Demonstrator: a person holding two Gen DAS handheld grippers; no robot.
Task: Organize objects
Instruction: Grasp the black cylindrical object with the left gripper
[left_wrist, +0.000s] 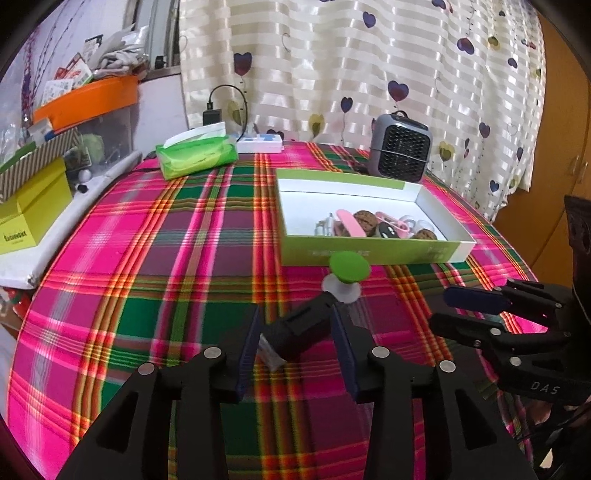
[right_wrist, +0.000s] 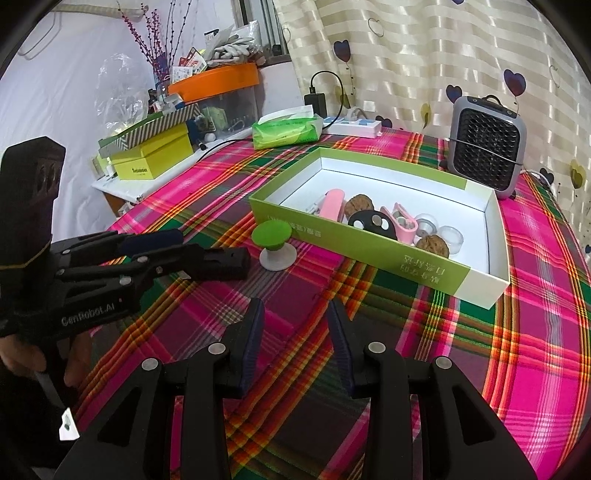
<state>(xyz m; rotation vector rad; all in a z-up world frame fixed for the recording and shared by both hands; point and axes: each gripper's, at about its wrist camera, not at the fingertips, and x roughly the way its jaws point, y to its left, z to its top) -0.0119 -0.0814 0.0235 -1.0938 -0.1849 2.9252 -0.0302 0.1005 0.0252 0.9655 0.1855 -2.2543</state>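
Observation:
A black oblong block (left_wrist: 295, 328) lies on the plaid tablecloth (left_wrist: 166, 258) between the jaws of my left gripper (left_wrist: 295, 314), which stands open around it; a gap shows at the left pad. From the right wrist view the block (right_wrist: 225, 264) sticks out past the left gripper (right_wrist: 192, 245). Just beyond it stands a green knob on a white base (left_wrist: 347, 273). Behind that is a green-walled box (left_wrist: 369, 253) holding walnuts, pink clips, a black disc and clear cups. My right gripper (right_wrist: 295, 304) hovers open over bare cloth, right of the left one (left_wrist: 441, 308).
A grey fan heater (left_wrist: 400, 147) stands behind the box. A green tissue pack (left_wrist: 195, 155) and a white power strip (left_wrist: 260, 146) sit at the table's far edge. Yellow-green boxes (left_wrist: 33, 210) and an orange-lidded bin (left_wrist: 88, 99) crowd a side shelf on the left.

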